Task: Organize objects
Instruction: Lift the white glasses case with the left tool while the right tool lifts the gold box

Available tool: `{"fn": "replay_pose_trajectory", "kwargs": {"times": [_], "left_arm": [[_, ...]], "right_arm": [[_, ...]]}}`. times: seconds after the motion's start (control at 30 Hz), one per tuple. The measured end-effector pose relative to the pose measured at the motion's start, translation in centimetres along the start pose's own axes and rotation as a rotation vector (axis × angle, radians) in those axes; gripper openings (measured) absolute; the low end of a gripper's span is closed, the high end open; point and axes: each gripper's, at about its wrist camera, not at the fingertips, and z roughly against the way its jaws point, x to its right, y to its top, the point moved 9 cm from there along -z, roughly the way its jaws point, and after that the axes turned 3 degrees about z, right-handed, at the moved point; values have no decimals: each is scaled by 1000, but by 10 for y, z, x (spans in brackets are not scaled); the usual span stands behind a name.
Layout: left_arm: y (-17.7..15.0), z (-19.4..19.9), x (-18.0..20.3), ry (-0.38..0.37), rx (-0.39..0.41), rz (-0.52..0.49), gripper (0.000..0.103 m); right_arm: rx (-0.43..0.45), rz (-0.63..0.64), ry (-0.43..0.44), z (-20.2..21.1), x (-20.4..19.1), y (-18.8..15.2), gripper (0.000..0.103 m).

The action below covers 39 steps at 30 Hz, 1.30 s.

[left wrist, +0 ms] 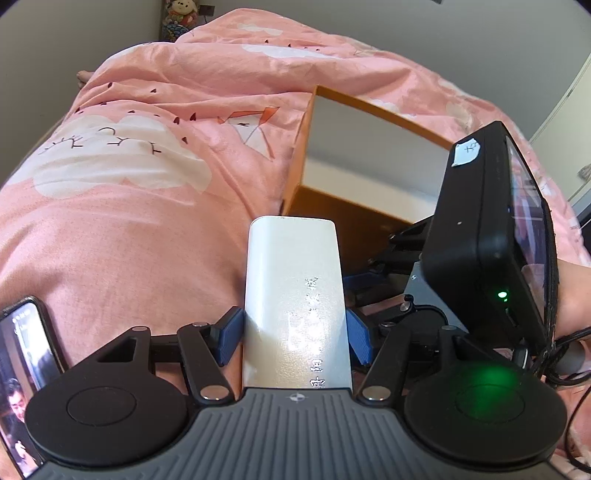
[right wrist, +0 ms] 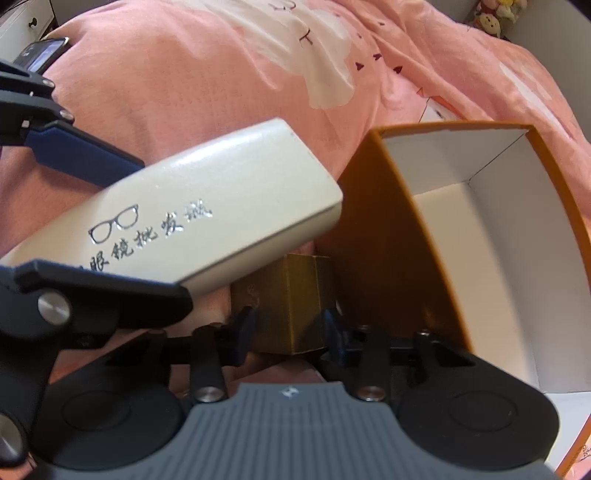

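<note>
My left gripper (left wrist: 293,336) is shut on a cream glasses case (left wrist: 295,295) with silver lettering, held above the pink bedspread just short of an open orange box (left wrist: 321,206) with a white inside. In the right wrist view the same case (right wrist: 207,206) sticks in from the left, next to the box's (right wrist: 388,236) near wall. My right gripper (right wrist: 290,328) is shut on a small gold-brown box (right wrist: 291,295), low beside the orange box. The right gripper's black body (left wrist: 480,240) shows at the right of the left wrist view.
A pink quilt (left wrist: 147,184) with white clouds covers the bed. A phone (left wrist: 22,369) with a lit screen lies at the lower left. Plush toys (right wrist: 491,14) sit at the far wall. A white drawer unit (right wrist: 22,22) stands beyond the bed.
</note>
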Motion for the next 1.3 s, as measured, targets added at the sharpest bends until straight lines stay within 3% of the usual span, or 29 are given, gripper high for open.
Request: {"fn": "replay_pose_trajectory", "kwargs": {"times": [0.1, 0.17, 0.23, 0.3, 0.33, 0.63, 0.77, 1.13, 1.3], "left_arm": [[1, 5, 4, -28, 12, 5, 69], [1, 6, 4, -11, 19, -6, 69], [0, 5, 1, 14, 17, -12, 69], [-2, 2, -4, 27, 5, -2, 69], [-2, 2, -7, 26, 2, 5, 69], [-1, 4, -16, -1, 0, 46, 68], [-1, 2, -20, -3, -8, 51, 69], [-2, -1, -22, -3, -9, 49, 69], [-2, -1, -22, -4, -6, 50, 69]], "right_arm": [[20, -9, 11, 11, 2, -1, 14], [29, -8, 16, 14, 3, 0, 10], [36, -6, 25, 14, 3, -2, 13], [23, -6, 30, 12, 3, -3, 32], [14, -1, 29, 13, 3, -5, 35], [-49, 77, 22, -3, -7, -2, 47], [-50, 67, 10, -8, -9, 1, 59], [-53, 82, -34, -28, -3, 1, 66], [-55, 77, -53, -28, -1, 3, 61]]}}
